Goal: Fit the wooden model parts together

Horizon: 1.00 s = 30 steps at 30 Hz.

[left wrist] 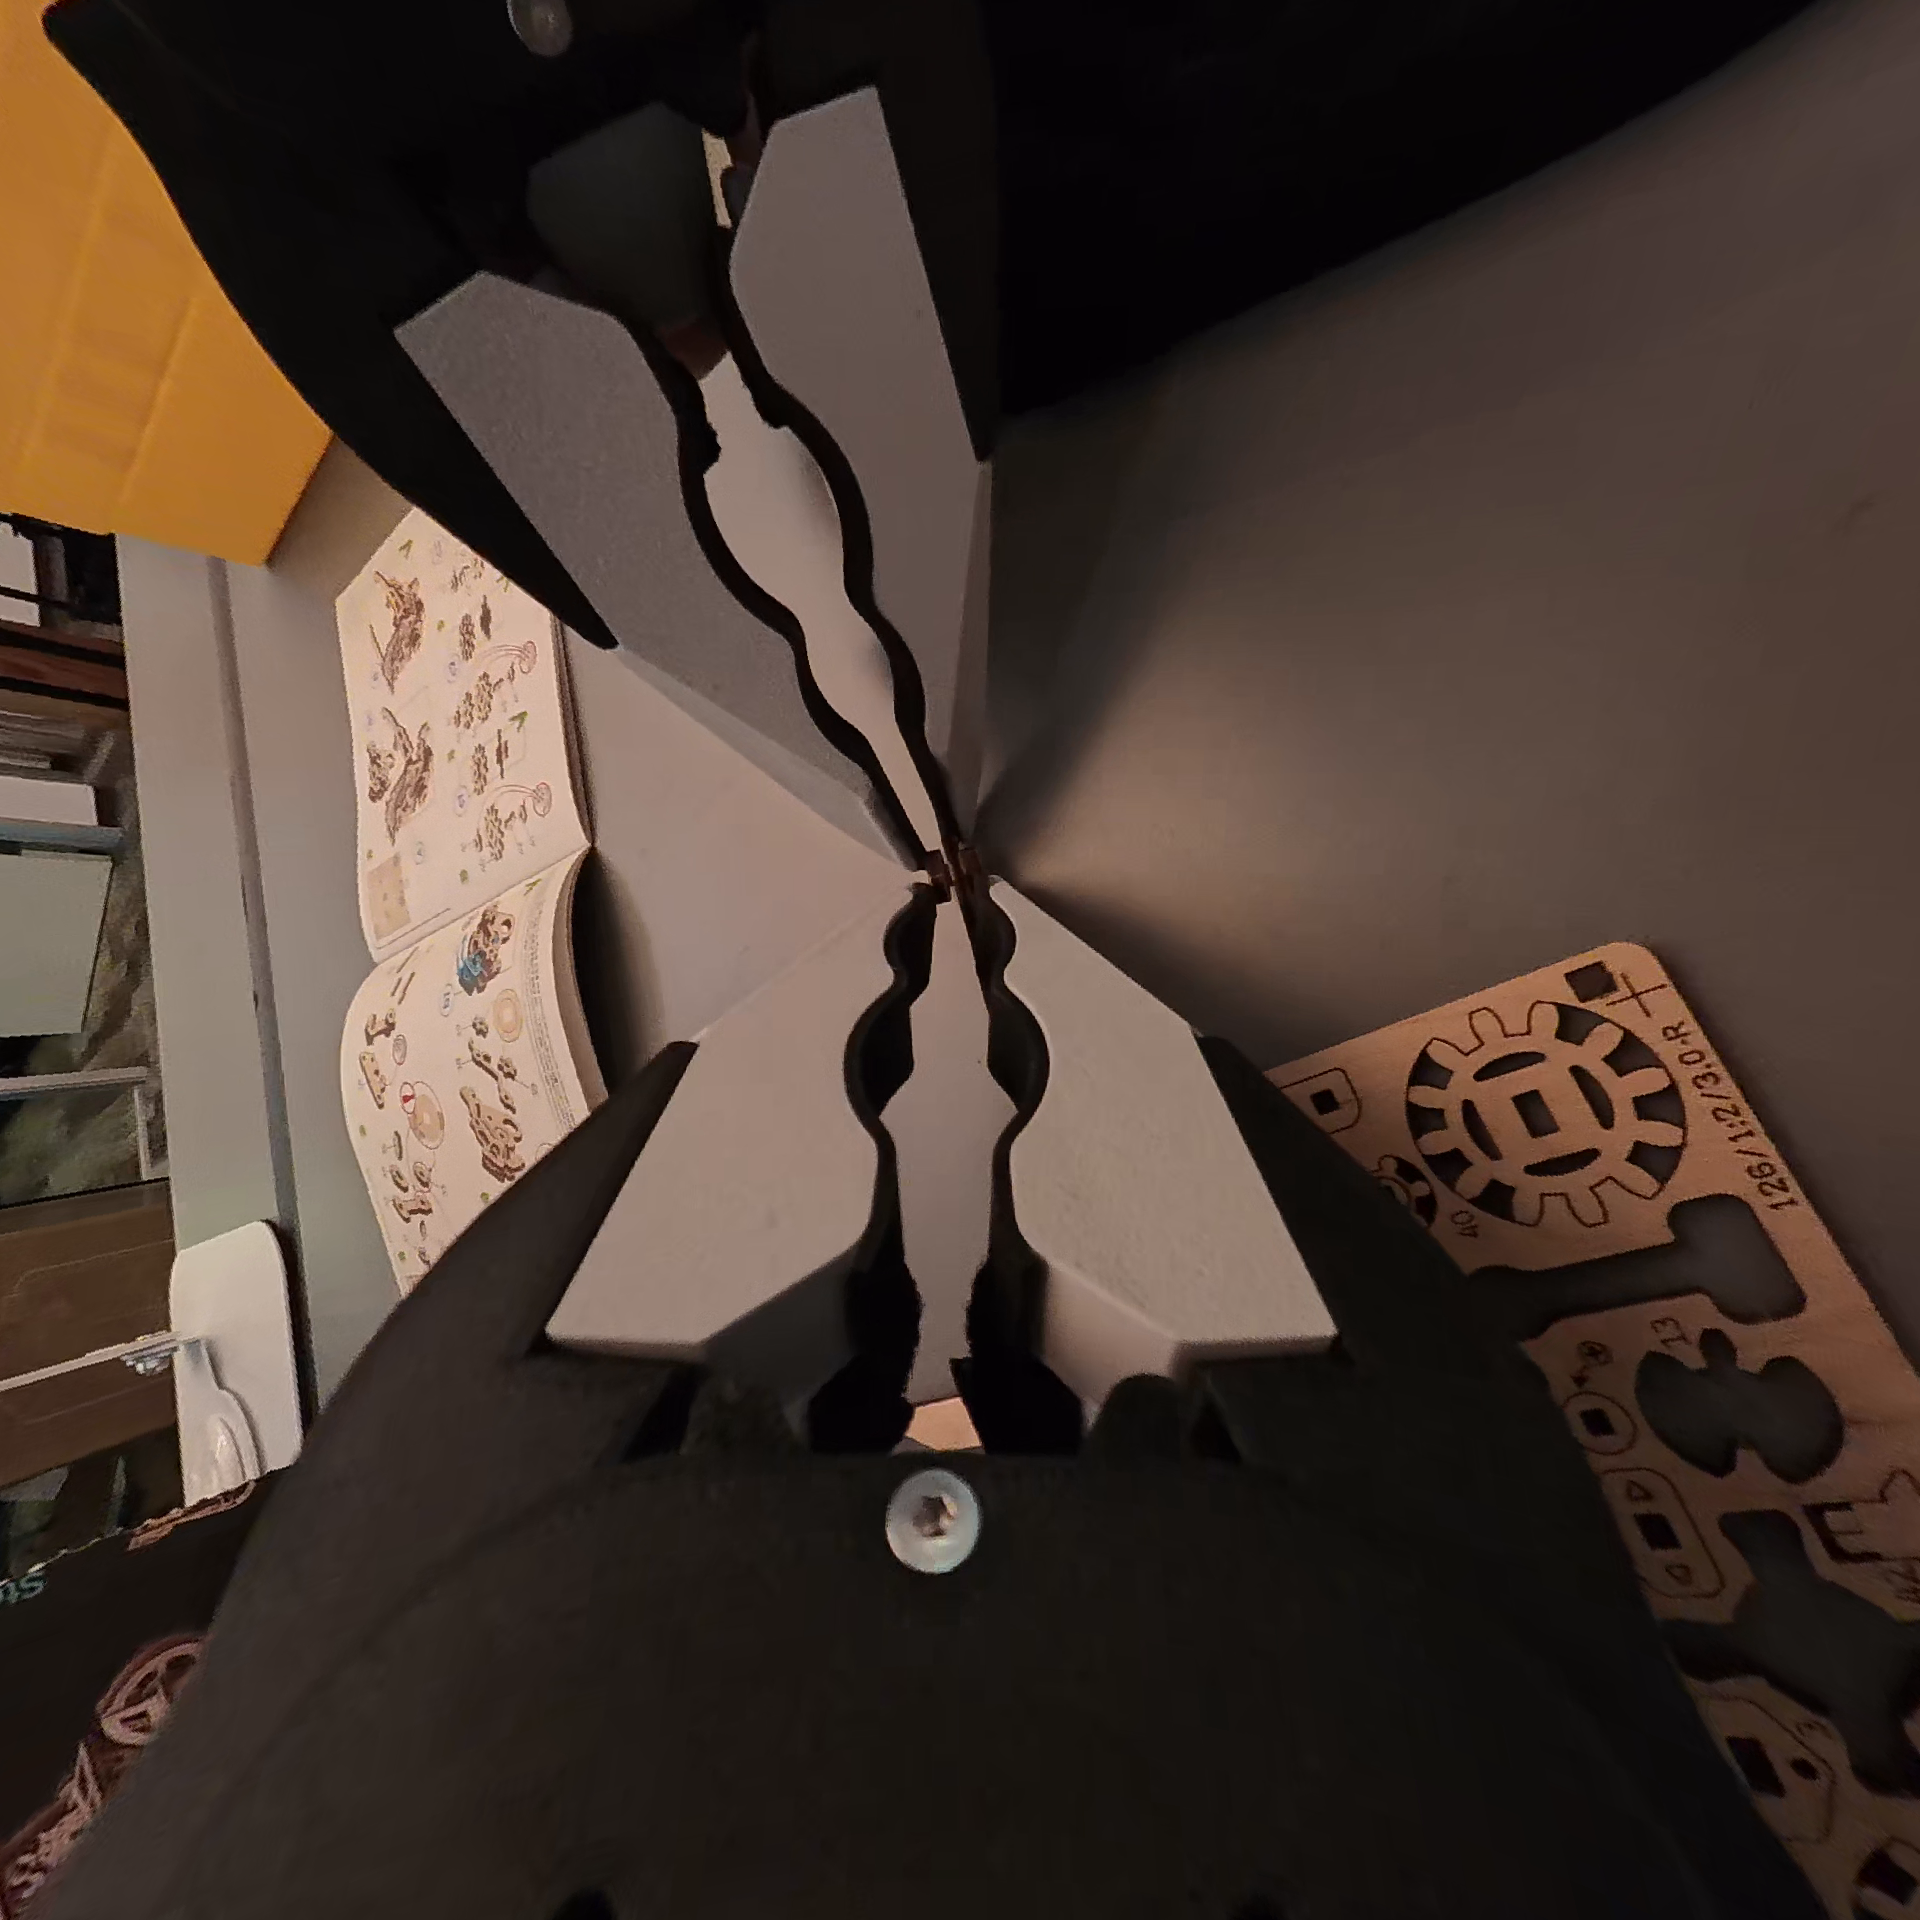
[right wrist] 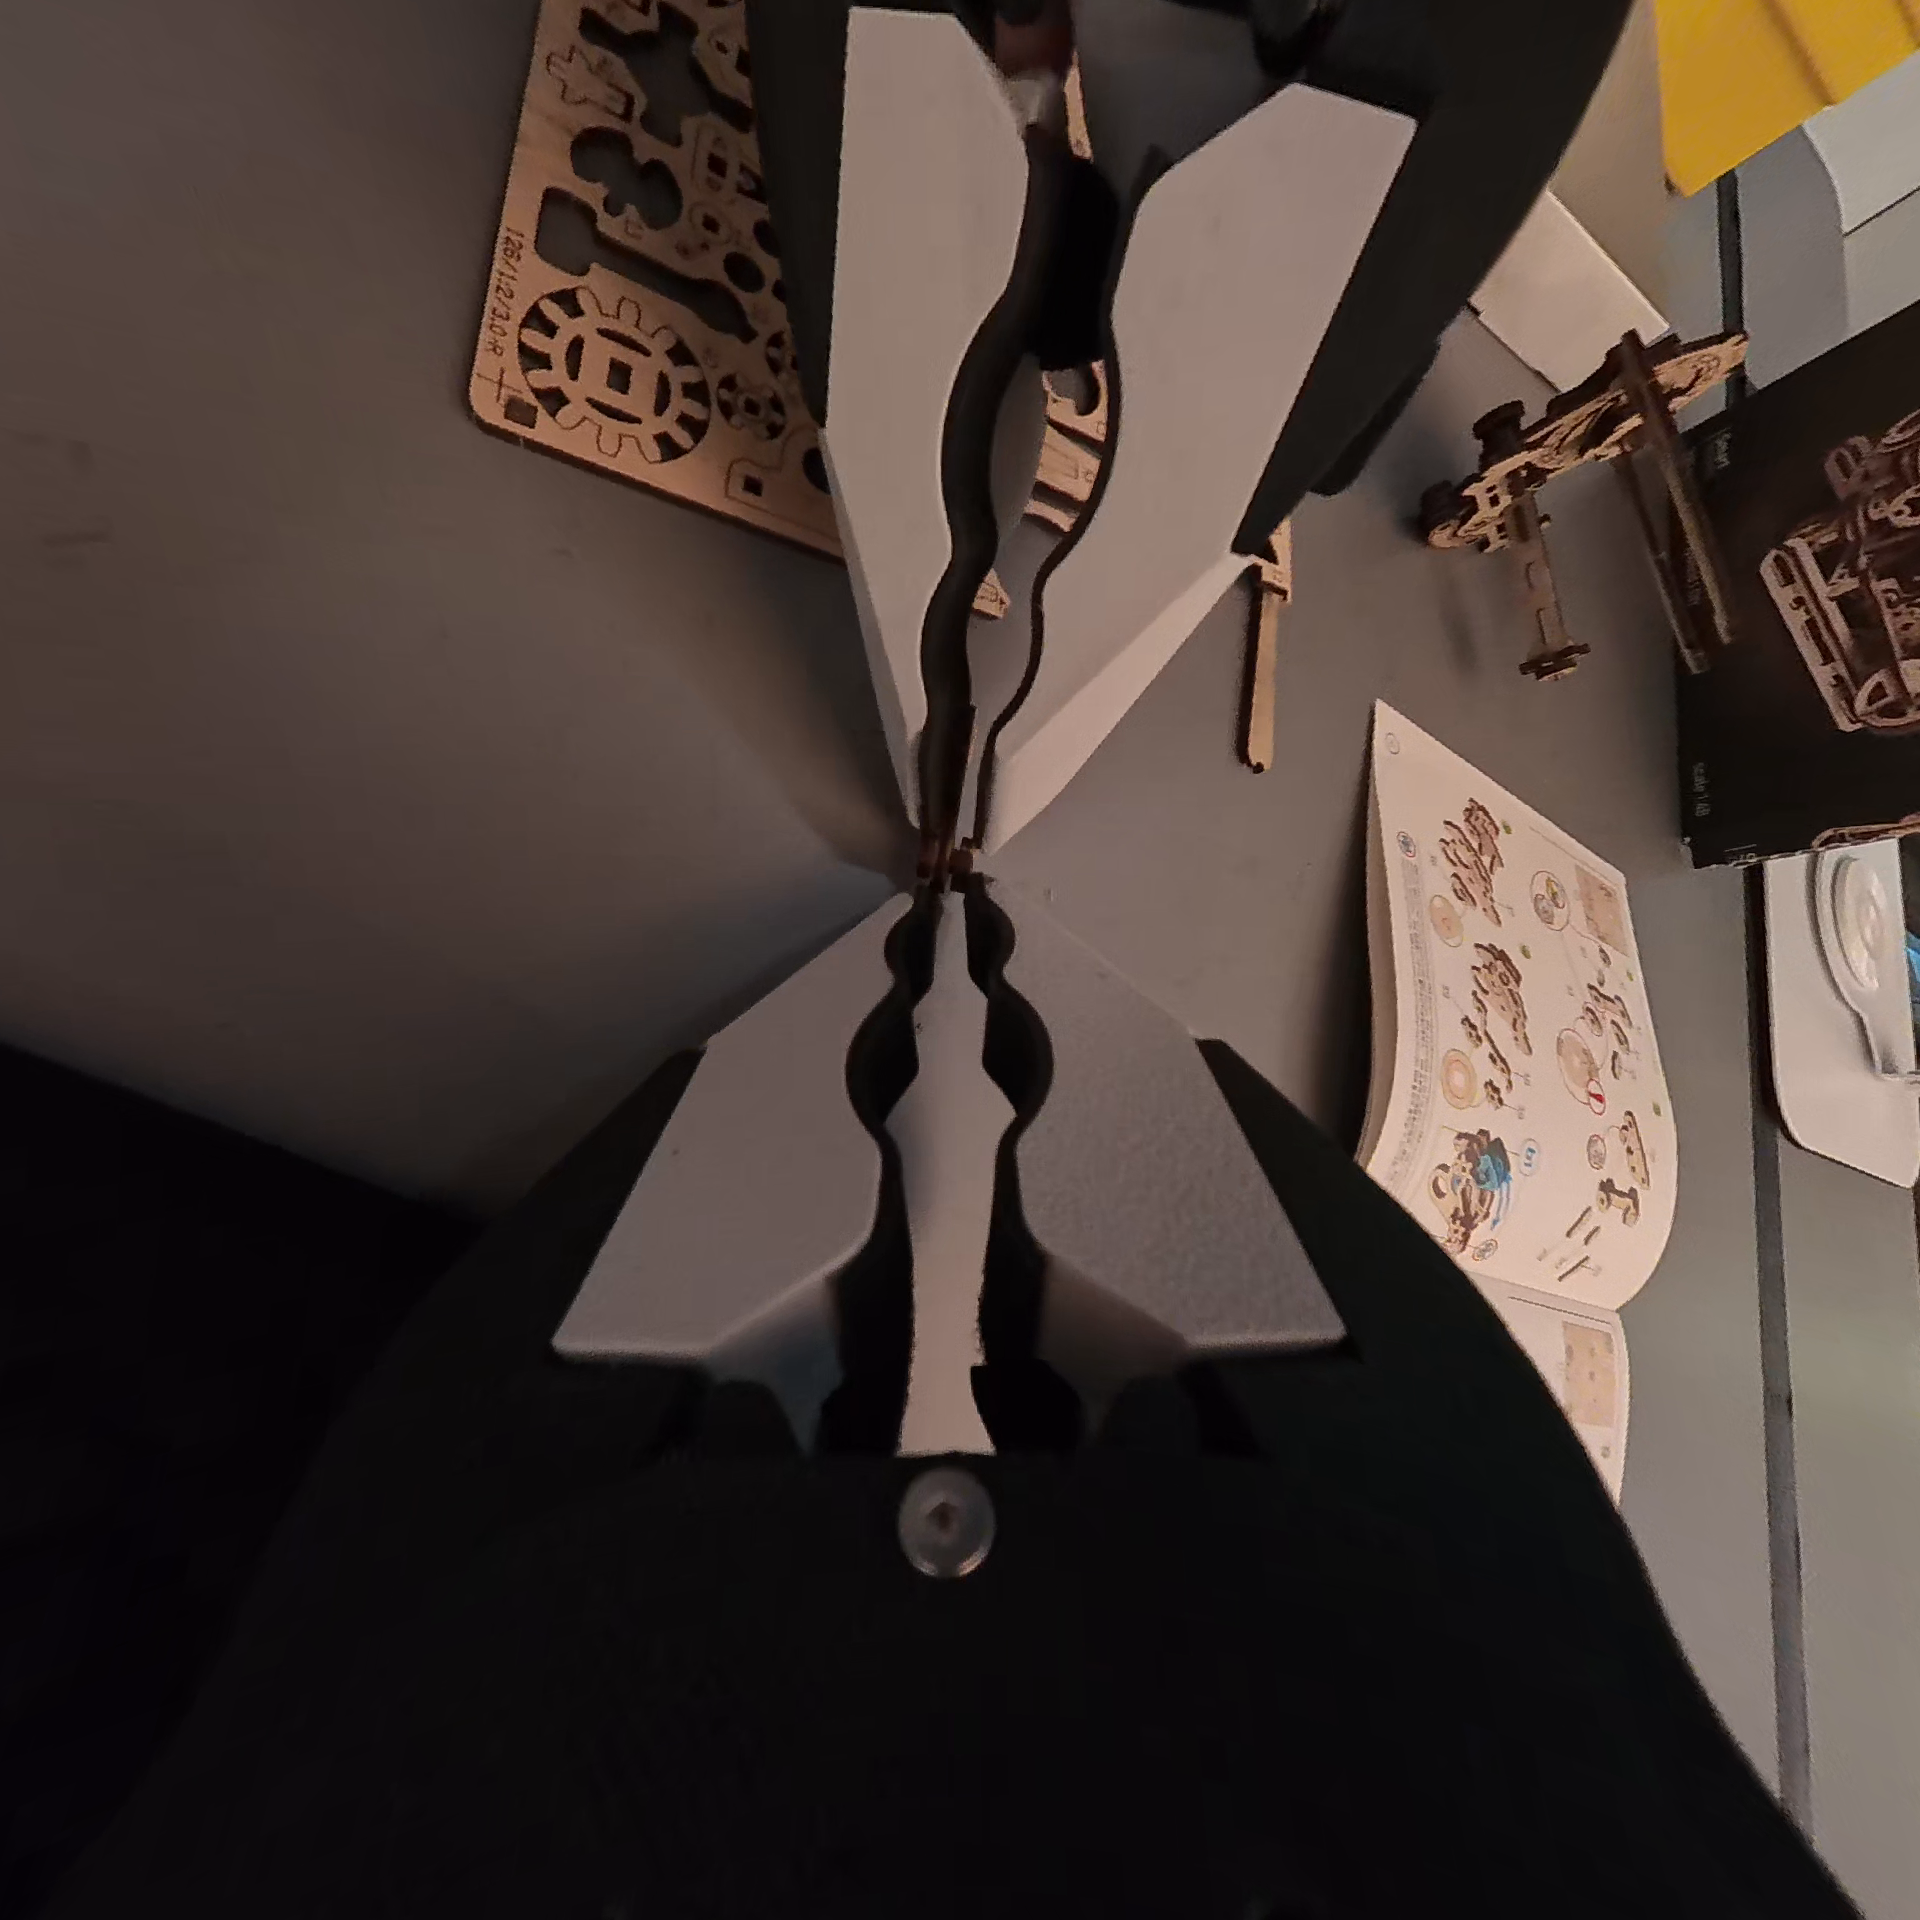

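My two grippers meet tip to tip above the grey table (left wrist: pixel 1455 623). In the left wrist view my left gripper (left wrist: pixel 951 902) comes up from the bottom and the right gripper (left wrist: pixel 940 840) comes down from the top. Both are closed on small dark-brown wooden parts (left wrist: pixel 948 871) pinched where the tips meet. The right wrist view shows the same: my right gripper (right wrist: pixel 951 898) is below, the left gripper (right wrist: pixel 951 816) is above, and the wooden parts (right wrist: pixel 948 860) touch between them. The parts are tiny and mostly hidden by the fingertips.
A laser-cut wooden sheet (left wrist: pixel 1621 1299) (right wrist: pixel 644 312) with cut-out holes lies flat on the table. An open instruction booklet (left wrist: pixel 468 883) (right wrist: pixel 1507 1039), a half-built wooden model (right wrist: pixel 1558 468), a loose wooden strip (right wrist: pixel 1262 665), a black box (right wrist: pixel 1818 623) and a yellow object (left wrist: pixel 125 312) lie around. The grippers are tip to tip, or close to it. The yellow object (left wrist: pixel 125 312) is about 35 cm from both grippers' fingertips.
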Tool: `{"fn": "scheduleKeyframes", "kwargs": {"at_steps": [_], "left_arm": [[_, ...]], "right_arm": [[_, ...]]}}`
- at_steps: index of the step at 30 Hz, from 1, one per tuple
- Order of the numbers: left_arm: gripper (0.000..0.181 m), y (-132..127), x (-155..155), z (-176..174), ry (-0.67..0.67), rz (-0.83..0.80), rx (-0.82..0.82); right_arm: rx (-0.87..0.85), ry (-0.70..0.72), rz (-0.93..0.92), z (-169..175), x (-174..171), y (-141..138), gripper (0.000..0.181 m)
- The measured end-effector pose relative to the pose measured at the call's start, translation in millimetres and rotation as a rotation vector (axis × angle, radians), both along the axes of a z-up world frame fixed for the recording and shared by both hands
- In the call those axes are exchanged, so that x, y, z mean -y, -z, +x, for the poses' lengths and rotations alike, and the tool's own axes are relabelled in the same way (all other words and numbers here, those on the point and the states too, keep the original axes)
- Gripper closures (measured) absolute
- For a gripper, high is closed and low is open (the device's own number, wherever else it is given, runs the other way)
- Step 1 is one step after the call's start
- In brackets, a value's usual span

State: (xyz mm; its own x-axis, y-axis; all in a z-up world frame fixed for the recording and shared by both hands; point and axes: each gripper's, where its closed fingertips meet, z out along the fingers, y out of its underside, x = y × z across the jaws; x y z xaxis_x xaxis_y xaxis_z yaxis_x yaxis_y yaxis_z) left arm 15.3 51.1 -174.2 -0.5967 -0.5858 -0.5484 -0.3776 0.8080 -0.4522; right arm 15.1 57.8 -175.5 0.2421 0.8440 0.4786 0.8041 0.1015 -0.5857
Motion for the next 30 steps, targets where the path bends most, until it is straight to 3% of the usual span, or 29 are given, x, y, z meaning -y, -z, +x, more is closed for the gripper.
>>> {"fn": "scheduleKeyframes", "kwargs": {"at_steps": [1,6,15,20,30], "left_arm": [[0.176,-0.2,-0.5,0.2,-0.006,-0.005,-0.007],[0.177,0.2,-0.8,0.7,-0.041,-0.106,-0.072],[0.181,0.7,0.0,2.1,-0.033,-0.120,-0.062],[0.178,0.0,-4.3,3.0,-0.026,-0.025,0.008],[0.181,-0.5,0.8,1.2,0.007,-0.067,0.005]], "right_arm": [[0.005,0.001,0.005,0.2,-0.3,-0.2,0.177],[-0.023,0.002,-0.015,0.1,0.2,0.3,0.177],[-0.066,0.027,-0.076,1.2,-0.1,0.6,0.177],[-0.027,0.034,-0.019,2.3,-4.3,0.3,0.177],[-0.017,-0.011,-0.009,2.3,-0.7,1.3,0.181]]}}
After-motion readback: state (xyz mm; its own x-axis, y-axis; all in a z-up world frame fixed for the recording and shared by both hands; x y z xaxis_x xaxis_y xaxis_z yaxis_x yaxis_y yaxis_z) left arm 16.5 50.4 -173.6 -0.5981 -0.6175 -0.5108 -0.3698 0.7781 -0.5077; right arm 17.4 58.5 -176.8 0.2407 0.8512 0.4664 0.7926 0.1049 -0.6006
